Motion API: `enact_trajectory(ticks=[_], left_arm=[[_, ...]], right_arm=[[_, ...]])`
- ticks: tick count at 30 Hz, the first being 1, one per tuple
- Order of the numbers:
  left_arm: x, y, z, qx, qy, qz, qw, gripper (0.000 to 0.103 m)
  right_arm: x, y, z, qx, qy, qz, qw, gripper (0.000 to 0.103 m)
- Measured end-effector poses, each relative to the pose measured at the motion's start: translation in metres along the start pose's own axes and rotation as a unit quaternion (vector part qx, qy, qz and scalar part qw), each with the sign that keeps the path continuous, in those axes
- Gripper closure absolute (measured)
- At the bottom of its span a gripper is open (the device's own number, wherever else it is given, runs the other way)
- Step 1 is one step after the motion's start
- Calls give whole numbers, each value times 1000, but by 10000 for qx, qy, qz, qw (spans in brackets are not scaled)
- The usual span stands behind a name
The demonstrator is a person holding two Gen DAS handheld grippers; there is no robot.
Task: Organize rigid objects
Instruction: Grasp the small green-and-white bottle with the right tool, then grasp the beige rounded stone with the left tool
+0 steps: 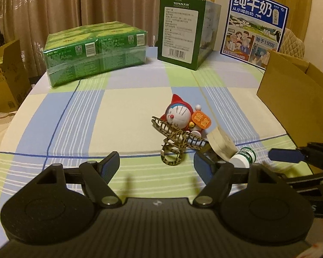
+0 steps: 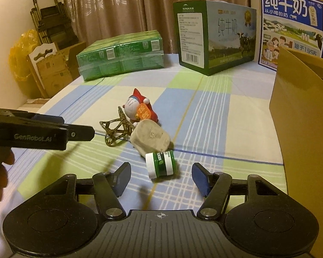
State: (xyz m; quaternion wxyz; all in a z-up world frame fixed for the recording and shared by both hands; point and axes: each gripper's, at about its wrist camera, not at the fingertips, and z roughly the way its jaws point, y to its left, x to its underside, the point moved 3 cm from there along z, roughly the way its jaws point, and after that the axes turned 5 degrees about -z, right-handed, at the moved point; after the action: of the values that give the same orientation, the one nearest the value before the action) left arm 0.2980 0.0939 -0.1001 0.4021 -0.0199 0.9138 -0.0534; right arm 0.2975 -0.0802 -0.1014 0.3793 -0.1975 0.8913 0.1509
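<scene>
A small heap lies on the checked tablecloth: a Doraemon figure (image 1: 182,116) (image 2: 140,110) on its side, a leopard-print hair clip (image 1: 175,144) (image 2: 115,132), a beige oval case (image 1: 220,145) (image 2: 150,138) and a green bottle with a white cap (image 1: 244,157) (image 2: 160,164) lying down. My left gripper (image 1: 157,163) is open and empty, just short of the hair clip. My right gripper (image 2: 161,177) is open and empty, with the bottle just ahead between its fingers. Each gripper also shows in the other's view, the right (image 1: 284,155) and the left (image 2: 62,129).
A wrapped green pack (image 1: 94,51) (image 2: 120,53), a green milk carton box (image 1: 187,31) (image 2: 215,34) and a blue milk box (image 1: 254,25) (image 2: 291,25) stand at the back. An open brown cardboard box (image 1: 295,99) (image 2: 305,111) stands at the right. Boxes and a trolley (image 2: 51,23) stand beyond the table's left edge.
</scene>
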Motion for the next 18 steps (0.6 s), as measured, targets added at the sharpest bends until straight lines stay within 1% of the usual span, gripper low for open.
enact_trajectory(ticks=[3,6,11,14,16,18], left_arm=[[1,-3,1,-60,74,114,9999,31],[2,-5,4,-65,170,140,9997,31],[4,-6,5,-81,200,152,9997,31],[4,-7,5,-52,212,150,9996,31],[4,-8,6,-31,226,162,9996,31],[4,-8,6,20,245,131,9996,31]], right_arm=[[-1,-2,7,-11,20,-60,10000,44],[-1,-3,14,-68,86,-51,9999,50],[-2,2,20,17,84,-356,9993,61],[-3,5,21,61,62,-506,9987,64],[-3,4,22,38,93,-450,9989,67],[-3,4,23,46,124,-479,9988,72]])
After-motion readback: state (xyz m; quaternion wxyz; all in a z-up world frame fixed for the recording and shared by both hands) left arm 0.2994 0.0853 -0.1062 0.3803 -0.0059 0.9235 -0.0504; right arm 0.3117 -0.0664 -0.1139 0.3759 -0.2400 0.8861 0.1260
